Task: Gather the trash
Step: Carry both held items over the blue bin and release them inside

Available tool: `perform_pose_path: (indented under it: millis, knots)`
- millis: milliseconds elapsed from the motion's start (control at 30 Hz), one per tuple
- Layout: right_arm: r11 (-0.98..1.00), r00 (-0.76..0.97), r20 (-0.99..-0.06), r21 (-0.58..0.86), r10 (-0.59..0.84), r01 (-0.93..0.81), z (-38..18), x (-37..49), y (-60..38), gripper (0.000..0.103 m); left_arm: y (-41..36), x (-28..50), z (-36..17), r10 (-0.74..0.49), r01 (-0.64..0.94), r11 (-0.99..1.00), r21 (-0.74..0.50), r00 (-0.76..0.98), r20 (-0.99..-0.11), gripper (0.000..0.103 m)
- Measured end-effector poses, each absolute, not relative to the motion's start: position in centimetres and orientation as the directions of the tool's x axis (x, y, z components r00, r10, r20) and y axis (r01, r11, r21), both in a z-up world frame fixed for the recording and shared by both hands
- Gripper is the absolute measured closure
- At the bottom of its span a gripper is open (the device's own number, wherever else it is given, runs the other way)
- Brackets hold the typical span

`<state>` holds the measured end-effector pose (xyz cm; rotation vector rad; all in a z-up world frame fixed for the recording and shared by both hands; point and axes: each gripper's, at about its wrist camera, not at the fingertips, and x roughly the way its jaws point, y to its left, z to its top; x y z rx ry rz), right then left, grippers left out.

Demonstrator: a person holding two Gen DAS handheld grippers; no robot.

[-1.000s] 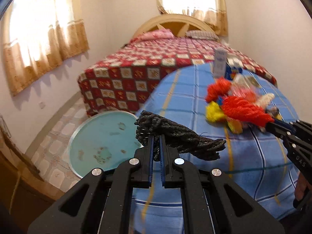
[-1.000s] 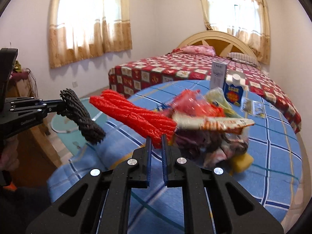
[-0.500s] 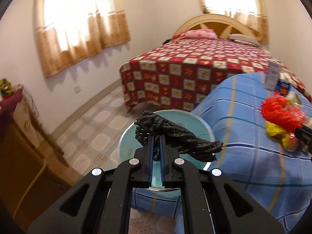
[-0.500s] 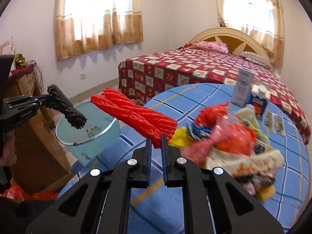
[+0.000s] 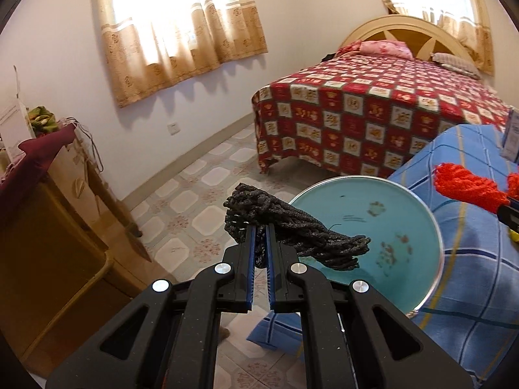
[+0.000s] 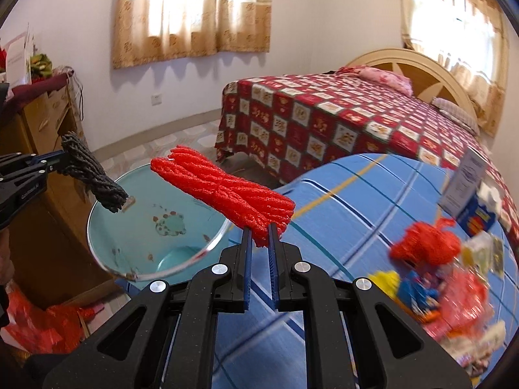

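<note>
I am holding my left hand-held gripper [image 5: 259, 243] clamped on black yarn [image 5: 292, 227] and my right hand-held gripper [image 6: 259, 236] clamped on red yarn [image 6: 223, 188] near the teal bin [image 6: 107, 259], where loose overhanging ends are risking snagging its rim.

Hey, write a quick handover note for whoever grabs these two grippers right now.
Left gripper: shut on the black yarn bundle, at the near rim of the teal bin.
Right gripper: shut on the red yarn bundle, beside the bin, above the blue checked table.
Done: both bundles lifted off the table.
Left: drop both into the bin, then clear the trash pile and boxes on the table.
</note>
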<state>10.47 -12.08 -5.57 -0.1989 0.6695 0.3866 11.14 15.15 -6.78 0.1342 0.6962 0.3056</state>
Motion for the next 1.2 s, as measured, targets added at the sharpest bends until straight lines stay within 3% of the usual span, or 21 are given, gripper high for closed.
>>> perform_pose_path:
  millis: [400, 1067, 1133, 1200]
  knots:
    - [0.883, 0.678, -0.680, -0.094, 0.280, -0.459, -7.5, 13.4, -7.9, 0.093, 15.9, 11.9, -7.6, 0.372, -0.262, 0.928, 0.265, 0.706, -0.603, 0.097]
    - [0.862, 0.661, -0.695, -0.116, 0.284, -0.493, -8.1, 13.6, -6.1, 0.092, 15.8, 12.3, -8.3, 0.348, -0.243, 0.937, 0.249, 0.690, -0.634, 0.096]
    - [0.862, 0.659, -0.695, -0.111, 0.288, -0.494, -8.1, 13.6, -6.1, 0.090, 15.7, 12.4, -8.4, 0.334, -0.233, 0.942, 0.241, 0.690, -0.642, 0.092]
    - [0.863, 0.654, -0.696, -0.100, 0.296, -0.496, -8.2, 13.6, -6.1, 0.078, 15.5, 12.4, -8.5, 0.322, -0.224, 0.947, 0.231, 0.689, -0.650, 0.083]
